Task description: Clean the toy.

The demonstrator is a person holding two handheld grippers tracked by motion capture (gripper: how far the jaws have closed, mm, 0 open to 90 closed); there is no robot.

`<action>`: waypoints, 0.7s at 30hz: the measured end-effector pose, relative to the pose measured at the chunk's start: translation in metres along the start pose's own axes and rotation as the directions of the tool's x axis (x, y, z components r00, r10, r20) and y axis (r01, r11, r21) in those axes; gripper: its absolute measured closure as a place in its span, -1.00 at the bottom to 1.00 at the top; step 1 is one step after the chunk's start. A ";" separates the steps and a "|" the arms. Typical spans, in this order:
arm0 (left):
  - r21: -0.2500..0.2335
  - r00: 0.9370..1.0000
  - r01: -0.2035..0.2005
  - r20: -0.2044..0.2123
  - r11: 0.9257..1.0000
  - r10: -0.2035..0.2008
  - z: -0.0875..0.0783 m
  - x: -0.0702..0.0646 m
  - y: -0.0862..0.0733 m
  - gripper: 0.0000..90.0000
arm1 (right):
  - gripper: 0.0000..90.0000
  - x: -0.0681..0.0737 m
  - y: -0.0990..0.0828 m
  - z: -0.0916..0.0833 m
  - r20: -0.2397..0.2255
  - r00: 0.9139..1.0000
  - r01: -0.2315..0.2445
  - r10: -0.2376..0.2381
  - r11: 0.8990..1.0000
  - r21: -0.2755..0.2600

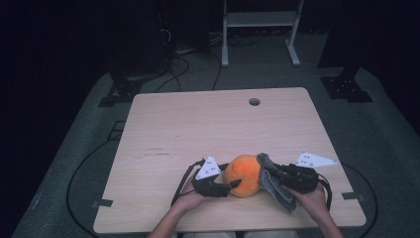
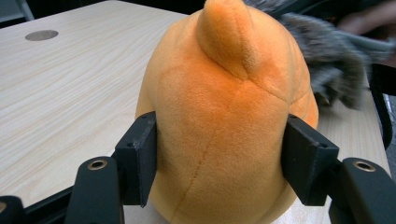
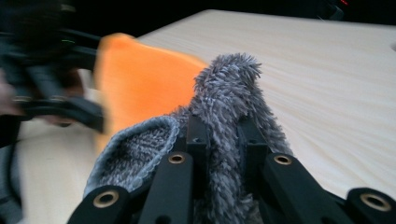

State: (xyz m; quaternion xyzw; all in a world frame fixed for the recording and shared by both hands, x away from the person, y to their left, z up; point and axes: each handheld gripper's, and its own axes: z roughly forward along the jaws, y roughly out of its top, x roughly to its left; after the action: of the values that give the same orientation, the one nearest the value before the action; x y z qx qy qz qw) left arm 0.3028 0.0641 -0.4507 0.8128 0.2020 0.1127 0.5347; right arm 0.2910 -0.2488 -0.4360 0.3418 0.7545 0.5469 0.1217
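An orange plush toy (image 1: 243,174) stands on the wooden table (image 1: 198,129) near its front edge. My left gripper (image 1: 229,186) is shut on it from the left. In the left gripper view both pads (image 2: 140,156) press the orange plush toy's (image 2: 224,135) sides, and a small pointed ear tops it. My right gripper (image 1: 273,174) is shut on a grey fuzzy cloth (image 1: 275,186), held against the toy's right side. In the right gripper view the grey cloth (image 3: 229,107) is pinched between the jaws, with the orange toy (image 3: 140,84) just beyond.
A round cable hole (image 1: 254,101) sits near the table's far edge. Cables trail off the table's front left. A white frame stand (image 1: 260,29) is on the floor beyond the table.
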 end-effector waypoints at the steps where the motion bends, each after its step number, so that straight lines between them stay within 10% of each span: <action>1: 0.000 1.000 0.000 0.000 1.000 0.000 0.000 0.000 0.000 -0.22 | 0.73 -0.003 -0.001 -0.002 0.011 1.000 -0.015 0.015 1.000 0.000; 10: 0.022 0.997 -0.074 0.030 0.997 0.073 -0.002 -0.007 -0.001 -0.21 | 0.73 -0.007 0.002 -0.003 0.018 1.000 -0.010 0.010 1.000 0.020; 16: 0.030 0.986 -0.157 0.056 0.987 0.155 -0.001 -0.016 -0.001 -0.21 | 0.73 -0.004 0.009 -0.012 -0.088 0.996 -0.012 0.008 0.999 -0.038; 21: 0.029 0.985 -0.167 0.058 0.986 0.165 -0.001 -0.017 -0.001 -0.22 | 0.73 -0.006 0.006 -0.008 -0.086 0.996 -0.016 0.015 1.000 -0.011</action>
State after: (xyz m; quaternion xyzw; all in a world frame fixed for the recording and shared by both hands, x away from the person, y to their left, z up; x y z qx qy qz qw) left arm 0.2874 0.0579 -0.4509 0.8385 0.1206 0.1307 0.5150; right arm 0.2933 -0.2580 -0.4283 0.3231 0.7532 0.5664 0.0868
